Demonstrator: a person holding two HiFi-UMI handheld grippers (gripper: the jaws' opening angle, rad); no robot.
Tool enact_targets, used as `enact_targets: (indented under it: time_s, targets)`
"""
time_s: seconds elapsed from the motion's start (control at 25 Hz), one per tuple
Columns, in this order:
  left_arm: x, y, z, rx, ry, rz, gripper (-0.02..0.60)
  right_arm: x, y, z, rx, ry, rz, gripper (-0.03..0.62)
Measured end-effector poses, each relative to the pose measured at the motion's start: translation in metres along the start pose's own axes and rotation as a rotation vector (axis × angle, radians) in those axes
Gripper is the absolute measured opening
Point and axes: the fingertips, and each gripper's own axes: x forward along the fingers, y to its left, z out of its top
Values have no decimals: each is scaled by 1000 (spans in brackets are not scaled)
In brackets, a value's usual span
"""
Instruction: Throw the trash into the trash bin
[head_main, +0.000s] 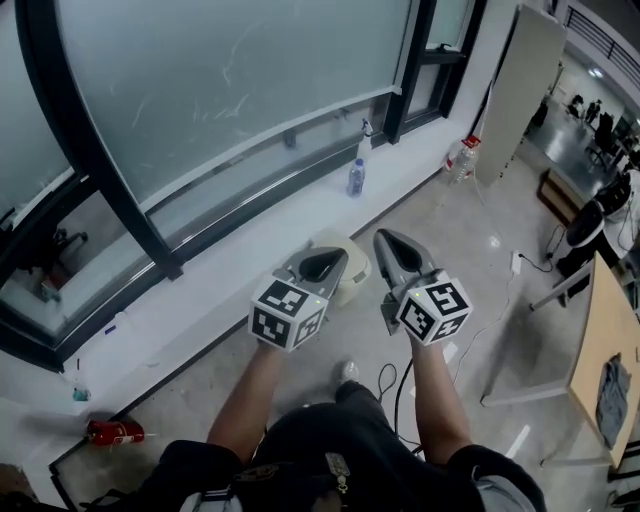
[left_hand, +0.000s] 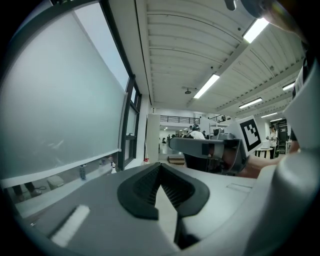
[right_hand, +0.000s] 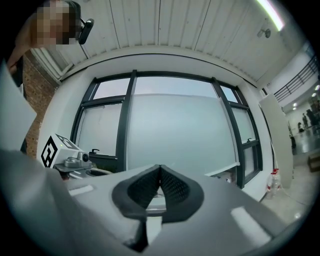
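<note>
Left gripper (head_main: 328, 260) and right gripper (head_main: 392, 245) are held side by side over a pale trash bin (head_main: 354, 278) on the floor, both jaws closed and empty; with no trash in hand, the next move is probably fetching some, perhaps the red bottle (head_main: 113, 432) lying well apart.

Head camera looks steeply down, close over left claw (head_main: 322, 262) and right claw (head_main: 395, 250). Each claw camera peers level along its own jaws, catching the other claw alongside and the frosted window (right_hand: 170, 130) beyond.
</note>
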Motion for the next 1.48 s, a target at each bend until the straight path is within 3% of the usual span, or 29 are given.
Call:
enact_targets:
  time_s: [0.4, 1.48]
  targets:
    - [-15, -2, 15, 31, -28, 31, 5, -7, 16, 16, 14, -41, 21, 3]
    - [-8, -2, 21, 42, -38, 27, 5, 1, 12, 23, -12, -24, 39, 3]
